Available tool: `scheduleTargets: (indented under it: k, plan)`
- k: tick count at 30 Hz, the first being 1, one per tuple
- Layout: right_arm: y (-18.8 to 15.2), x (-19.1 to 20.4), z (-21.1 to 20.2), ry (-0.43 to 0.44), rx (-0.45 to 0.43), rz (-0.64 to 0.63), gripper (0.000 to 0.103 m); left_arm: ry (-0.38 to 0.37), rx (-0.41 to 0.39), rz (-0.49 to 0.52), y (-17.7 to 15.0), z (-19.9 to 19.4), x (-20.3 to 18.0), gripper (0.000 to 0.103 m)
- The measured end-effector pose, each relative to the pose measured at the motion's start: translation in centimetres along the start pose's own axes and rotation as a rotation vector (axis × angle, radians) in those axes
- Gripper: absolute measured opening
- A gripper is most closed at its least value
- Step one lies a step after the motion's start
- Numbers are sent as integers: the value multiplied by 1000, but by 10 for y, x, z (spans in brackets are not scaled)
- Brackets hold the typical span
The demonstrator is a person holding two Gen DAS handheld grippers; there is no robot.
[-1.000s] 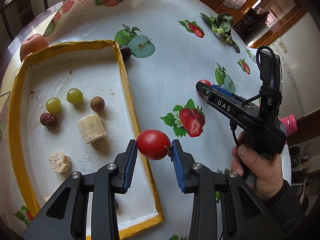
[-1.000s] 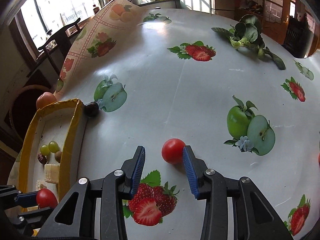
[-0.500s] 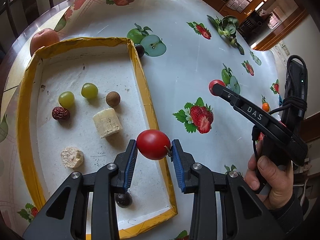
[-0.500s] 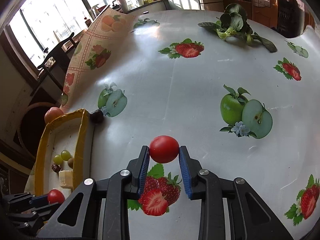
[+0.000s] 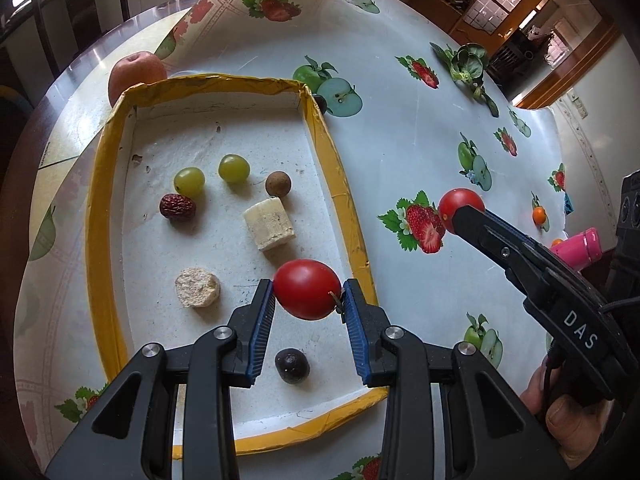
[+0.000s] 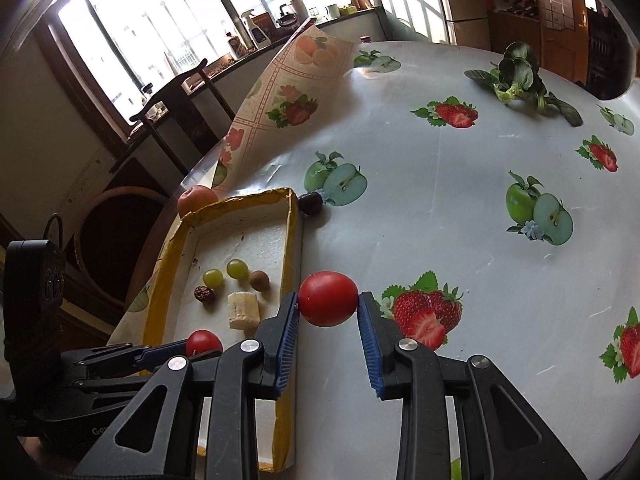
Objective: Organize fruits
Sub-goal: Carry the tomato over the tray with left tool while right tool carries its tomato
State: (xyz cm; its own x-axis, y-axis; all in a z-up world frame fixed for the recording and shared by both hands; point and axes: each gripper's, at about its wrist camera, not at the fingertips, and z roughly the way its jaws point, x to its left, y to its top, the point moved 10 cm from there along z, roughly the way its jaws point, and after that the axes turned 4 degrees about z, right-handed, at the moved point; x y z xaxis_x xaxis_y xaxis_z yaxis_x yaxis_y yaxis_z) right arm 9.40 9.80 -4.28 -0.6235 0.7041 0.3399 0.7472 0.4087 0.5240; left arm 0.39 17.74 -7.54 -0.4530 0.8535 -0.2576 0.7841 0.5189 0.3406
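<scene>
A red tomato [image 5: 306, 294] is pinched by the left claw [image 5: 308, 300] above the near right part of the yellow-edged tray [image 5: 96, 216]. A second tomato [image 6: 328, 298] is pinched by the right claw [image 6: 329, 308] beside the tray's right wall. If released from this height, a tomato could be bounced out, or the dark fruit [image 5: 291, 365] below could be struck.

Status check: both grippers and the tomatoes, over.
Left gripper shut on tomatoes' first, over tray. Right gripper shut on second tomato, beside tray. Path clear.
</scene>
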Motion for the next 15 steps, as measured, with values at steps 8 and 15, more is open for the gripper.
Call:
scheduleTargets:
  k: [8,15]
  plan:
    - [-19,34,-7,27,18,-37,31,29,-21,-27,-8,-14,24,33]
    - [-30,56,-2,40,38,-65,31,54,-25,-53,-11,-17,44,33]
